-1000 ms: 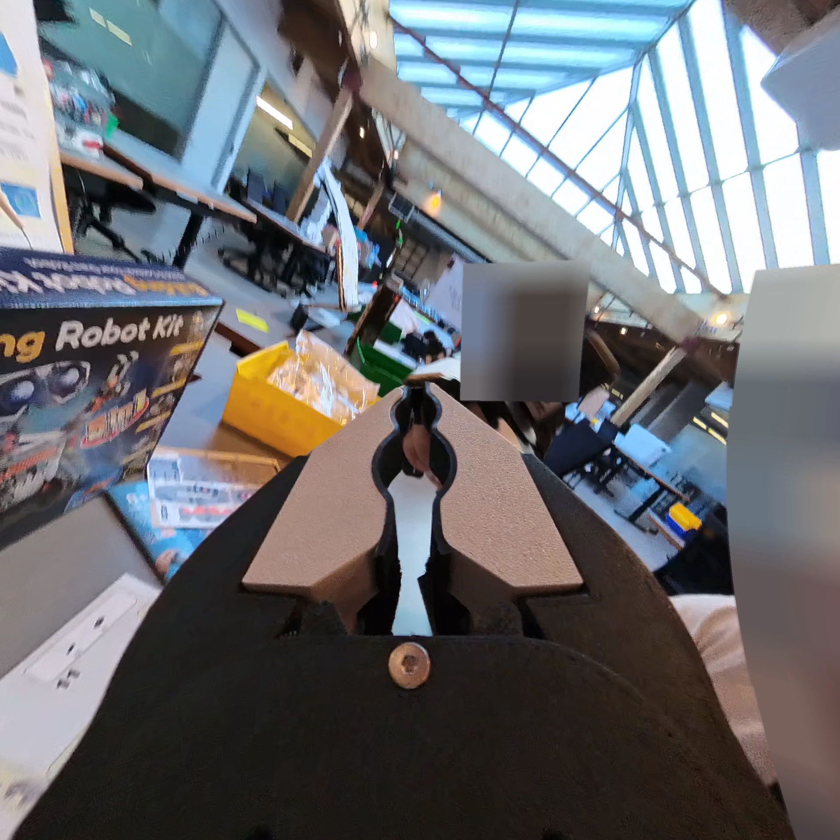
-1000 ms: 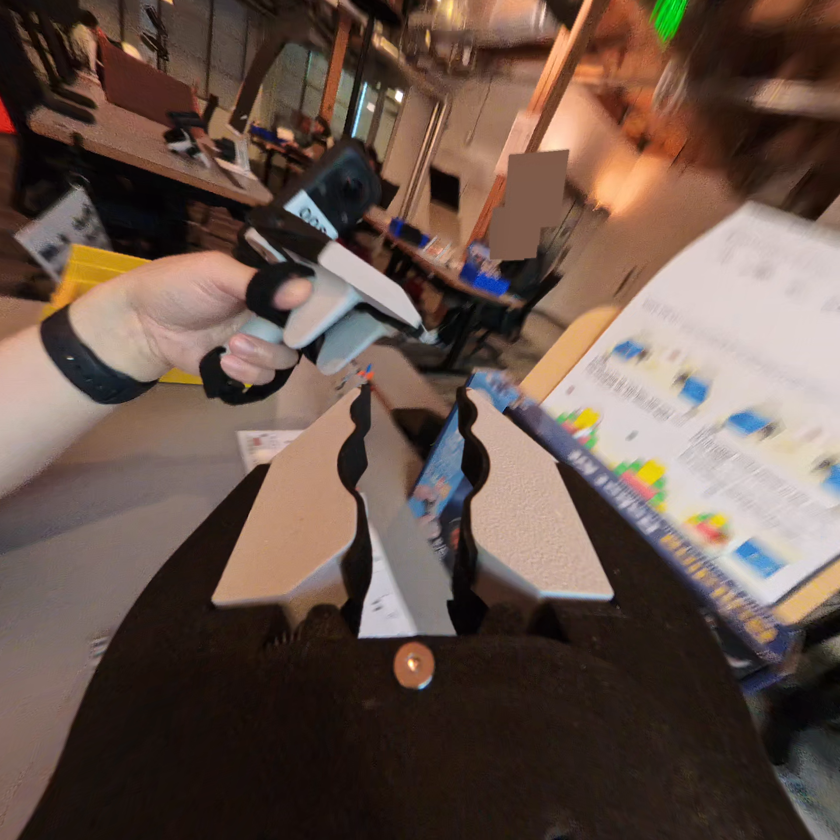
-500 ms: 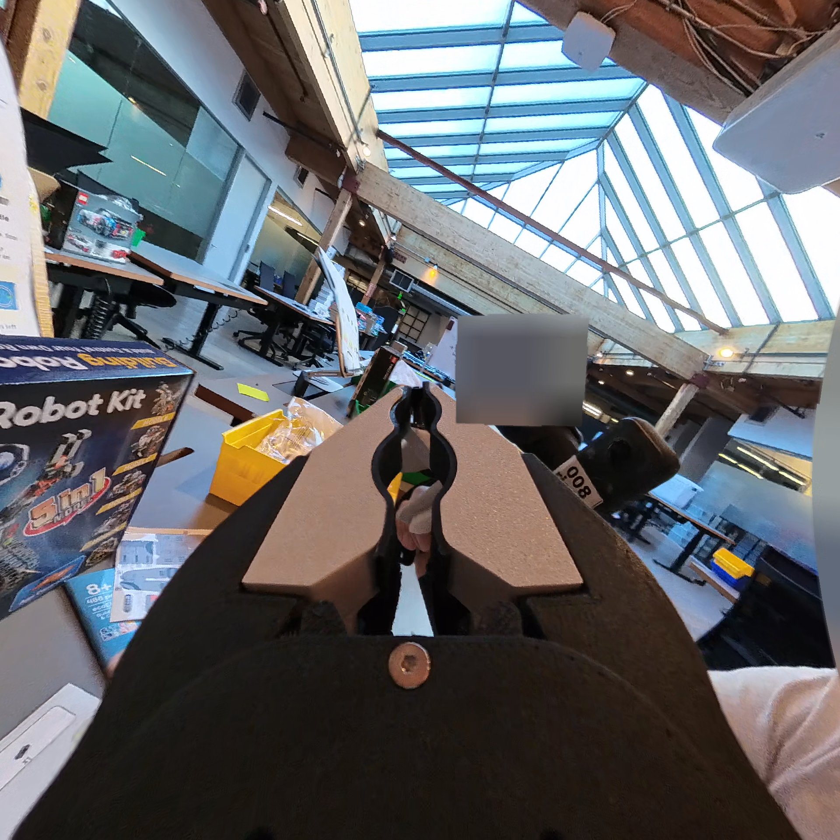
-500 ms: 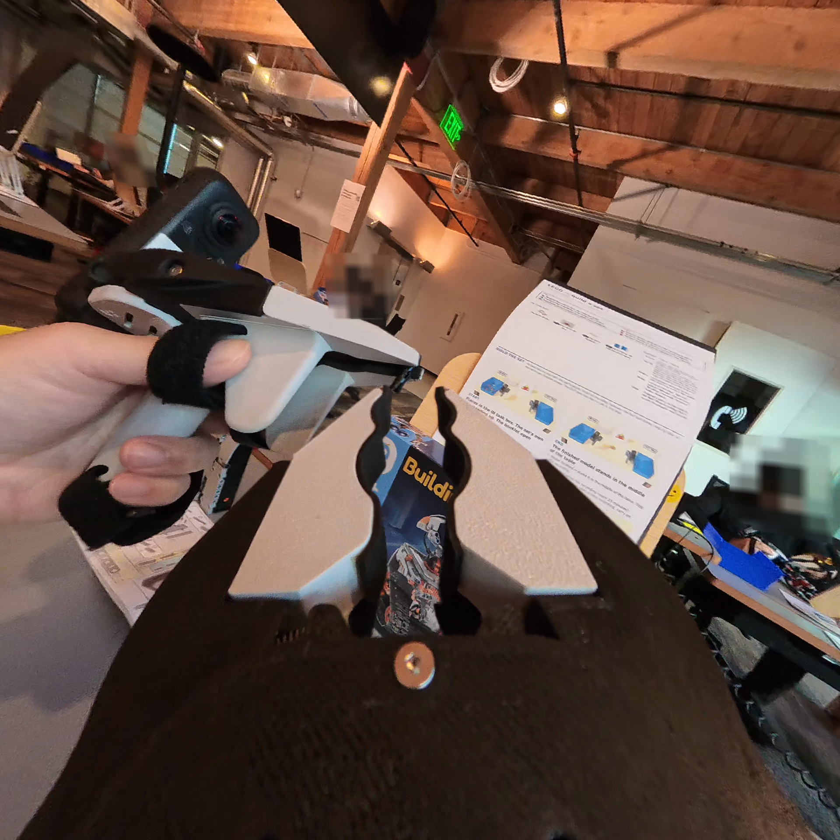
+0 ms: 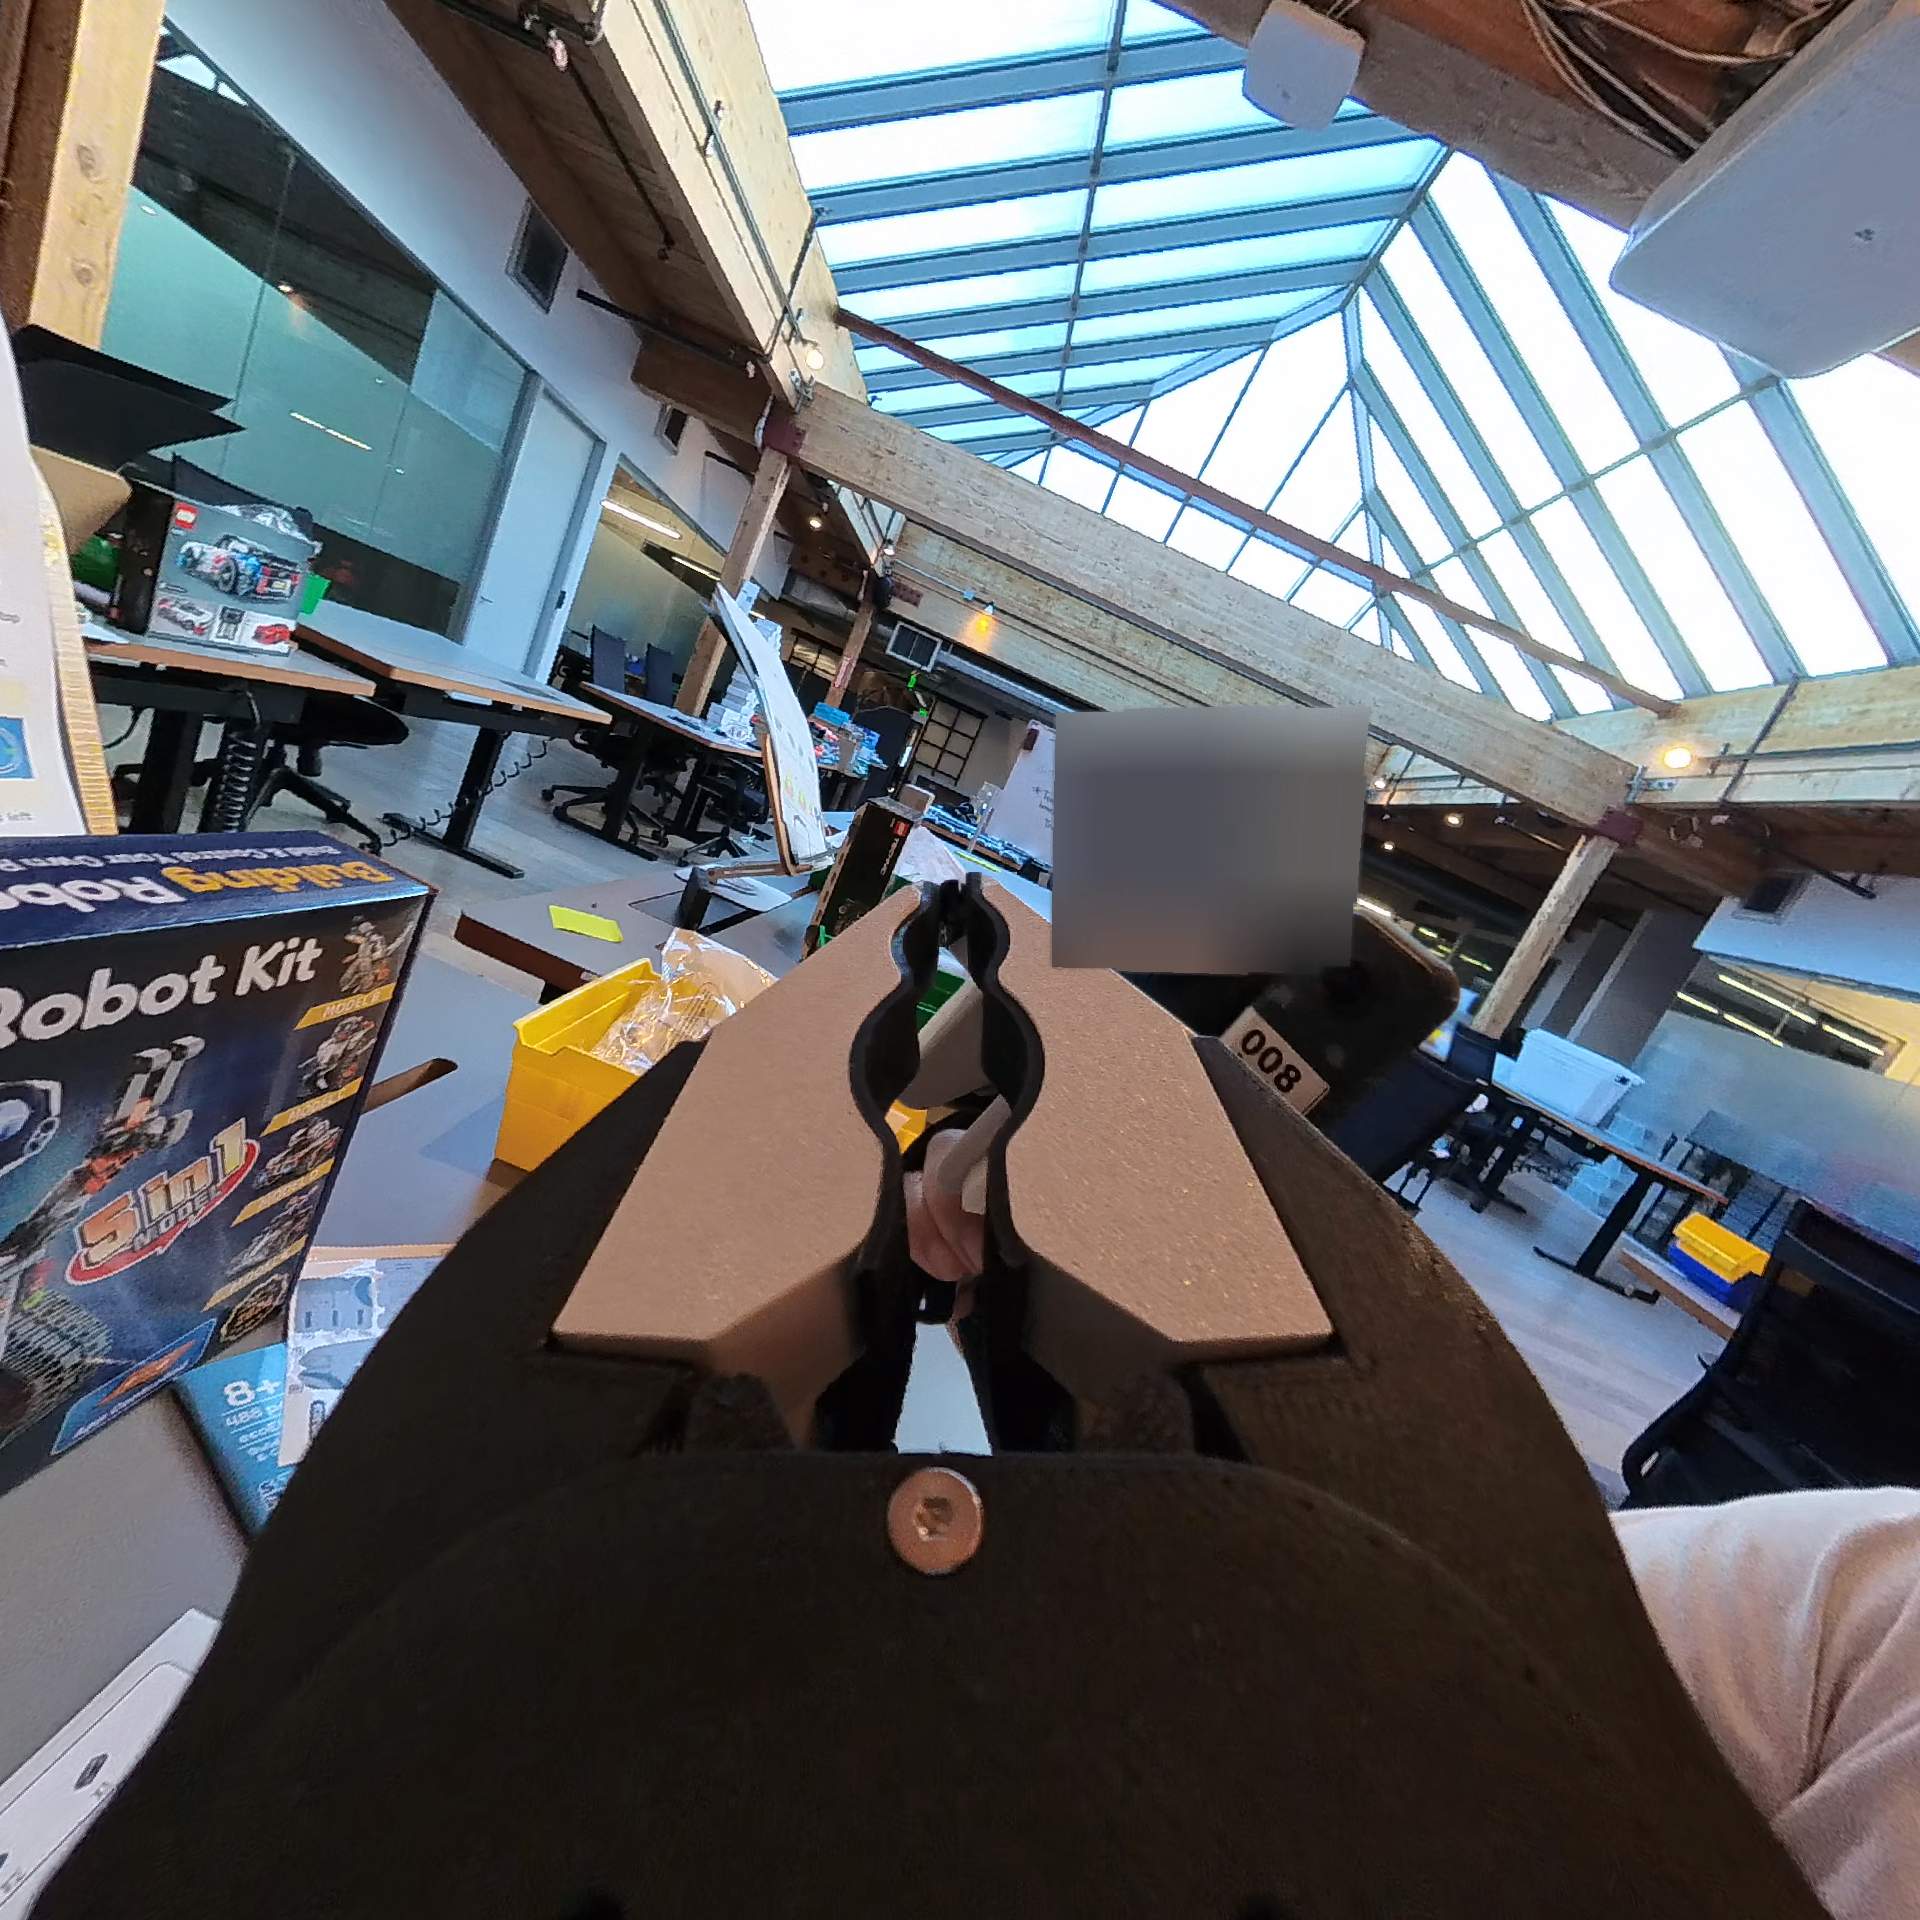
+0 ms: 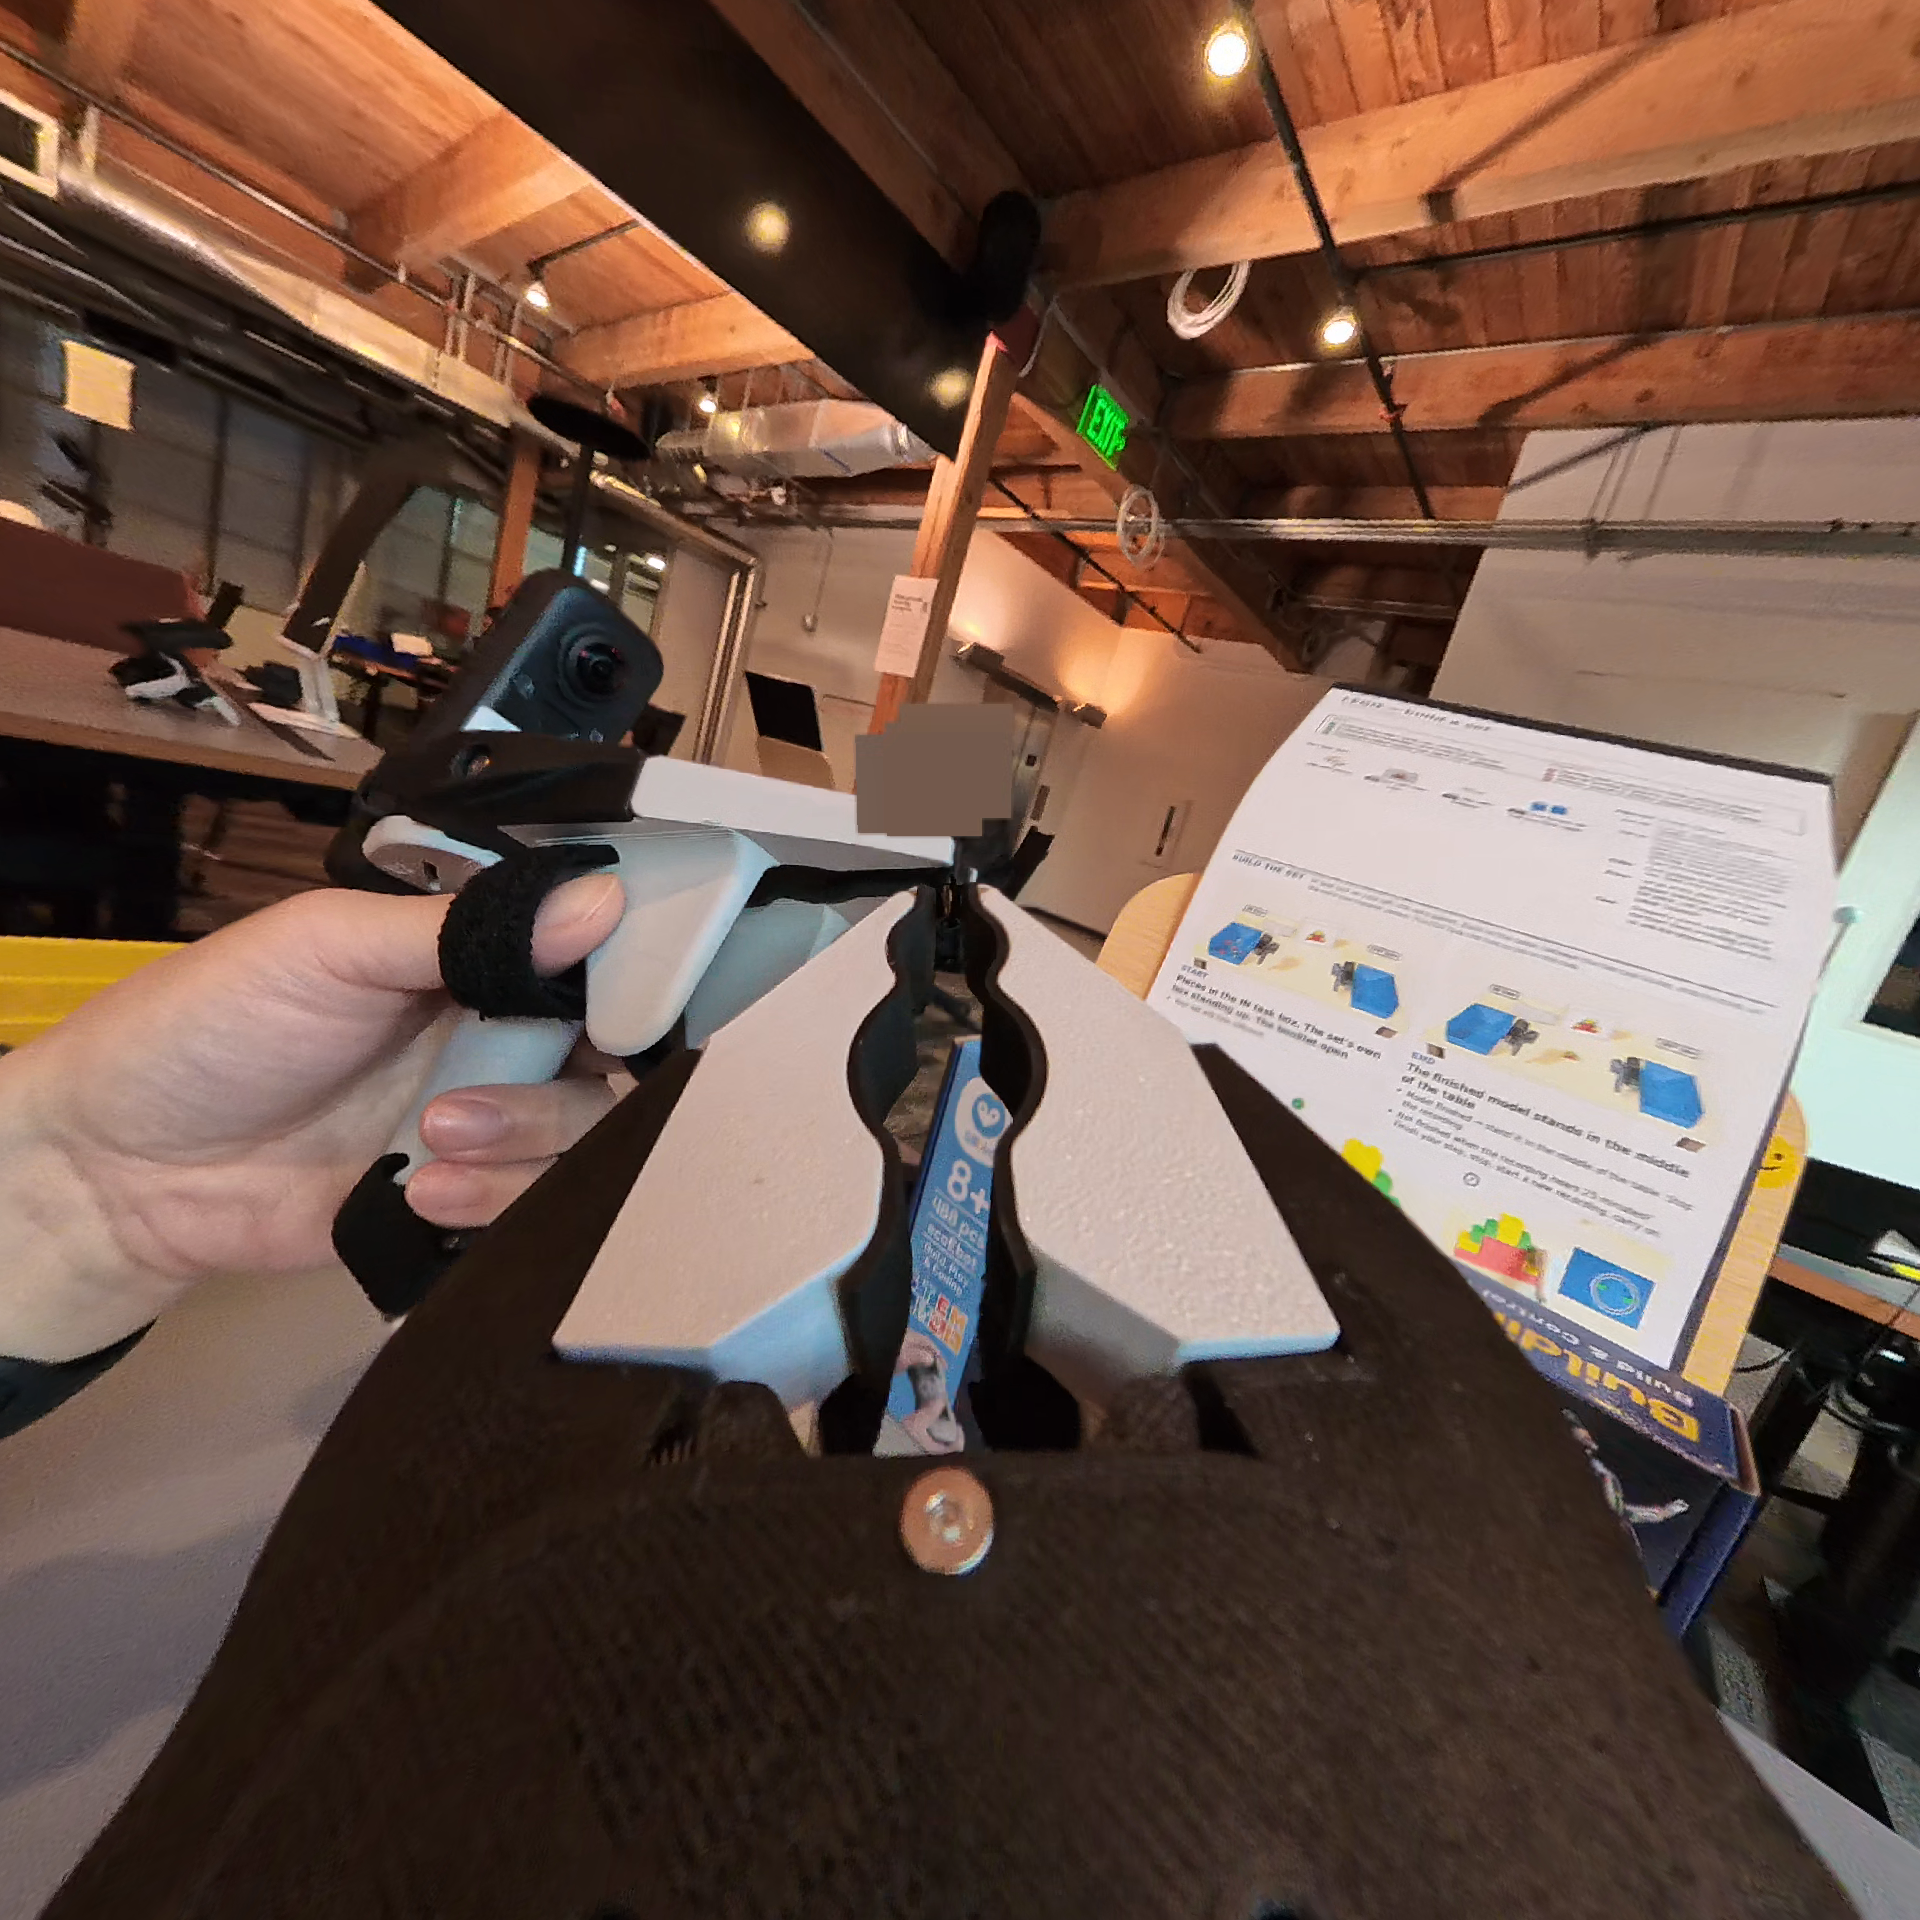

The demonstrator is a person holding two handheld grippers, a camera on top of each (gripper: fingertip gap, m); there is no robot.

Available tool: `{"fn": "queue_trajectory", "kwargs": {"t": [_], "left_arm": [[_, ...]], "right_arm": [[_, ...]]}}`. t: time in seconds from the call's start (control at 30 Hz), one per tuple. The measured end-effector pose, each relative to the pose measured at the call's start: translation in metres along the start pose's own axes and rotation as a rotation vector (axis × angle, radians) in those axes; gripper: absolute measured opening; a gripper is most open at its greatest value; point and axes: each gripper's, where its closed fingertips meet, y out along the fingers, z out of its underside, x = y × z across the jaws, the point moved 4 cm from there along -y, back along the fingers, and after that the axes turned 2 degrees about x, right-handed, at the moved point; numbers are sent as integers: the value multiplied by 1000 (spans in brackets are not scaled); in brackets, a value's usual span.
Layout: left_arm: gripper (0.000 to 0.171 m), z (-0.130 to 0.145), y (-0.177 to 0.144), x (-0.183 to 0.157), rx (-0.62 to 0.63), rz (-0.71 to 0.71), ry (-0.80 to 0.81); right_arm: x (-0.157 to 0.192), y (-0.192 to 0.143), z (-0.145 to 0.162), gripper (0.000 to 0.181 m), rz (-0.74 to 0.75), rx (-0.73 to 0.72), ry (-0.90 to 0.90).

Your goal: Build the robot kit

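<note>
In the left wrist view my left gripper [image 5: 954,896] is shut and empty, raised and pointing up across the room. A dark blue robot kit box [image 5: 187,1091] stands to its left. The black camera of the other gripper [image 5: 1351,1013] shows just behind its right finger. In the right wrist view my right gripper [image 6: 951,896] is shut and empty, also held in the air. A hand [image 6: 208,1091] holds the left gripper's white handle [image 6: 665,935] close on its left. A blue box [image 6: 956,1195] shows through the gap between the fingers.
A yellow bin [image 5: 582,1060] with clear bags stands behind the robot kit box. A printed instruction sheet [image 6: 1507,1018] stands upright on a dark blue box [image 6: 1621,1455] at the right. A grey table top [image 6: 125,1558] lies below. Desks and chairs [image 5: 468,727] fill the room behind.
Both grippers have tilted upward and drawn closer together. The right gripper's fingers, apart a second ago, have closed. The left gripper stayed shut.
</note>
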Motion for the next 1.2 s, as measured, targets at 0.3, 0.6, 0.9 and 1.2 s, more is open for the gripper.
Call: {"fn": "queue_trajectory", "kwargs": {"t": [0.3,0.6,0.9,1.2], "left_arm": [[1,1,7,-19,-30,160,-133],[1,3,15,-36,-66,261,-185],[2,3,16,-40,-88,299,-199],[44,-22,-26,14,13,-314,505]], "right_arm": [[1,-16,-18,3,-75,-183,-83],[5,-29,-33,5,-14,-179,-355],[8,-30,-37,3,3,-193,-344],[-35,-63,-54,2,-123,-137,-158]]}}
